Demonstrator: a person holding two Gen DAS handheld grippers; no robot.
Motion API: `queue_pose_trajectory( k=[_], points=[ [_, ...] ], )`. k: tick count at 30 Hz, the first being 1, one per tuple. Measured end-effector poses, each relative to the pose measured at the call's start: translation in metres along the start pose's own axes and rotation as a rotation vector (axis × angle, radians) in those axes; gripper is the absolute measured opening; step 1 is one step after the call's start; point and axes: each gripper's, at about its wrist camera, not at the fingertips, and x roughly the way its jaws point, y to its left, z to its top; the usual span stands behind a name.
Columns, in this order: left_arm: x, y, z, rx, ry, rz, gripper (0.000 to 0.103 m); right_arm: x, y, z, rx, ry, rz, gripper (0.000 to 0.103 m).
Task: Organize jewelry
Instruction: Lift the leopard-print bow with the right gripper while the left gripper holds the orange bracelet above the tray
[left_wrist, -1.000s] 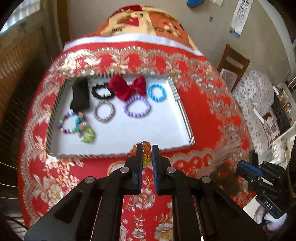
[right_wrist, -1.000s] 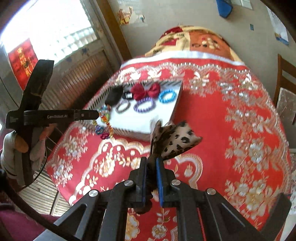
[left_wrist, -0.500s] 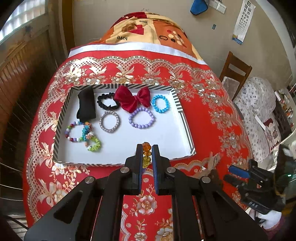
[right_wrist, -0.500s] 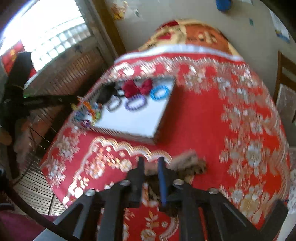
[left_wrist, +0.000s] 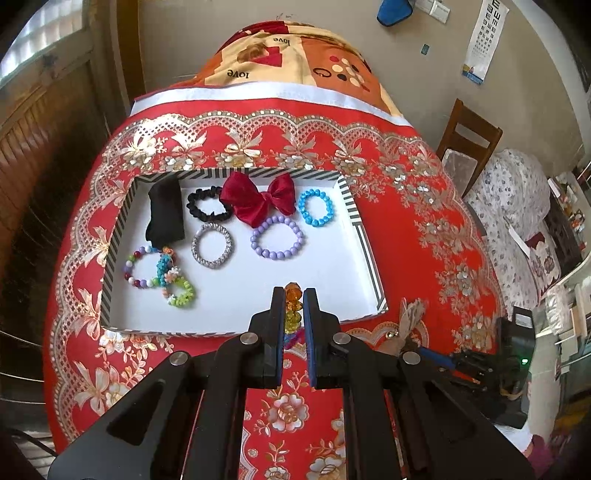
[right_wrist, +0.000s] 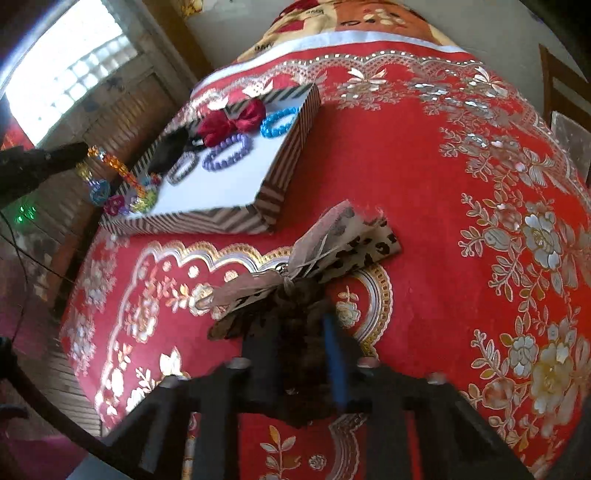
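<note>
My left gripper (left_wrist: 292, 295) is shut on a bracelet of multicoloured crystal beads (left_wrist: 293, 306), held above the near edge of the striped white tray (left_wrist: 364, 236). The bracelet also shows hanging at the left of the right wrist view (right_wrist: 110, 177). The tray holds a red bow (left_wrist: 258, 199), blue (left_wrist: 316, 208), purple (left_wrist: 277, 237), silver (left_wrist: 212, 244) and mixed bead bracelets, a black scrunchie and a black cloth. My right gripper (right_wrist: 299, 325) has its jaws parted around the knot of a leopard-print bow (right_wrist: 332, 243) lying on the red cloth; the frame is blurred.
A red floral cloth (right_wrist: 461, 177) covers the table. A wooden chair (left_wrist: 469, 144) and a covered seat stand at the right. A slatted wooden wall (left_wrist: 40, 147) runs along the left.
My right gripper has come down with the leopard bow to the cloth and its jaws have widened. My left gripper has risen and moved forward over the tray's near edge with the bracelet.
</note>
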Motion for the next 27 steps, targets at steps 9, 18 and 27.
queue_pose_trajectory(
  k=[9, 18, 27],
  points=[
    [-0.008, 0.0, 0.013, 0.005, -0.033, 0.005, 0.008, -0.052, 0.017, 0.022, -0.042, -0.117, 0.038, 0.004],
    [-0.009, 0.0, 0.015, -0.001, -0.028, -0.002, 0.008, -0.052, 0.011, 0.019, -0.027, -0.062, -0.019, 0.013],
    [-0.004, 0.006, 0.014, -0.006, -0.014, -0.003, 0.008, -0.032, 0.006, -0.024, -0.049, 0.061, -0.074, 0.043]
  ],
)
